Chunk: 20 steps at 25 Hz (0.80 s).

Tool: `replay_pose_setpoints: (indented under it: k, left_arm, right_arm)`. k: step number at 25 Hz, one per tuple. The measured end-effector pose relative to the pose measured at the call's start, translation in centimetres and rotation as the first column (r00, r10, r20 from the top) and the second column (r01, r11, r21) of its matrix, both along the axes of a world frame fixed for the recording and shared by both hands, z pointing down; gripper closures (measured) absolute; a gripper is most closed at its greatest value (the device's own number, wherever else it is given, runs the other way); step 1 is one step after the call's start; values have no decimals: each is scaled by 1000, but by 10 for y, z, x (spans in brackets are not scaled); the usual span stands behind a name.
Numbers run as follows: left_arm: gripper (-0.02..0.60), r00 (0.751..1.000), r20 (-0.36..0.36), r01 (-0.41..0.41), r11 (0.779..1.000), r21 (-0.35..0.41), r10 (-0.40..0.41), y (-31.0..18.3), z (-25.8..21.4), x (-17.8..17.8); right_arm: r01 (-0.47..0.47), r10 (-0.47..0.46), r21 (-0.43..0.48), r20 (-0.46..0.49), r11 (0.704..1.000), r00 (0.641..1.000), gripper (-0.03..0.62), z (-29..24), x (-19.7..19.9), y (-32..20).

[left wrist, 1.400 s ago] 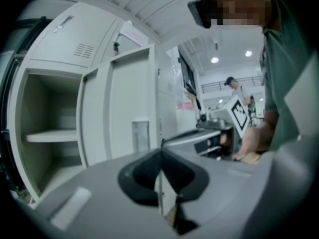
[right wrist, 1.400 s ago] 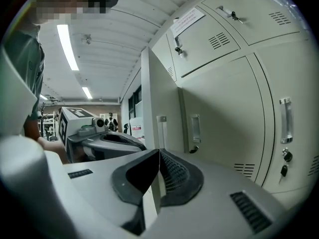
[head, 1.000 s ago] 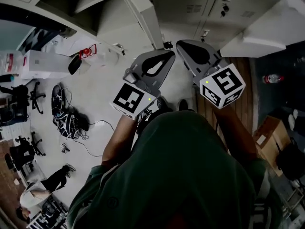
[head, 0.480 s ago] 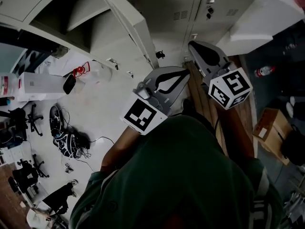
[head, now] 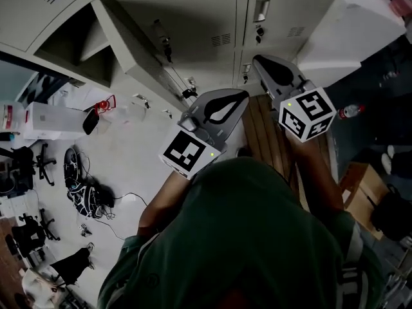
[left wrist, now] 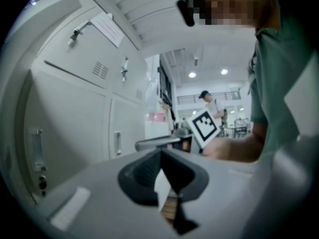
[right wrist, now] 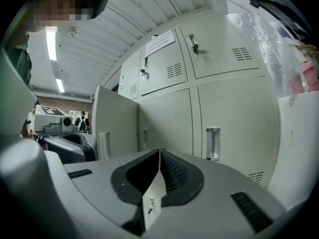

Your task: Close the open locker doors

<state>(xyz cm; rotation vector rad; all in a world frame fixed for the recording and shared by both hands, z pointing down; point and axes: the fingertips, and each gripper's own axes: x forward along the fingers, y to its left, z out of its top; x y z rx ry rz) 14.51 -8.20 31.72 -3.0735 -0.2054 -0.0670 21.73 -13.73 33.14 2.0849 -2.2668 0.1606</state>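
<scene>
A bank of pale grey lockers (head: 193, 18) fills the top of the head view. One locker door (head: 138, 47) stands open, swung out toward me, with its dark compartment (head: 67, 40) to its left. In the right gripper view the same open door (right wrist: 117, 128) stands left of the closed doors (right wrist: 234, 118). My left gripper (head: 242, 96) is shut and holds nothing, just right of the open door's free edge and apart from it. My right gripper (head: 259, 62) is also shut and empty, pointing at the closed lower lockers. Both sets of jaws meet in the left gripper (left wrist: 160, 154) and right gripper (right wrist: 158, 154) views.
A wooden slatted strip (head: 255, 126) lies below the grippers. A white cabinet (head: 351, 31) juts out at the right, with a bottle (head: 351, 111) and a cardboard box (head: 360, 179) beyond it. A red object (head: 103, 103), cables (head: 87, 195) and office chairs (head: 29, 156) occupy the floor at left.
The view has swung toward the lockers, showing more closed doors. The open door now sits farther left in view, and both grippers have stayed shut in front of the lower row.
</scene>
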Motion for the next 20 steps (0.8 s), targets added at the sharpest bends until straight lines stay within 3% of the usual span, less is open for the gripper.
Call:
replay_pose_setpoints:
  k: [8,20]
  left_arm:
    - [577,993,25,112,993,-23,-111,-19,15,53]
    - [577,972,91,222,975,-28,-218,-71,37,89]
  right_arm:
    - [34,-34,-18,12,999,999,586,14,65,-21]
    - [45,-44,-17,14,999,999,586,20,119,-74]
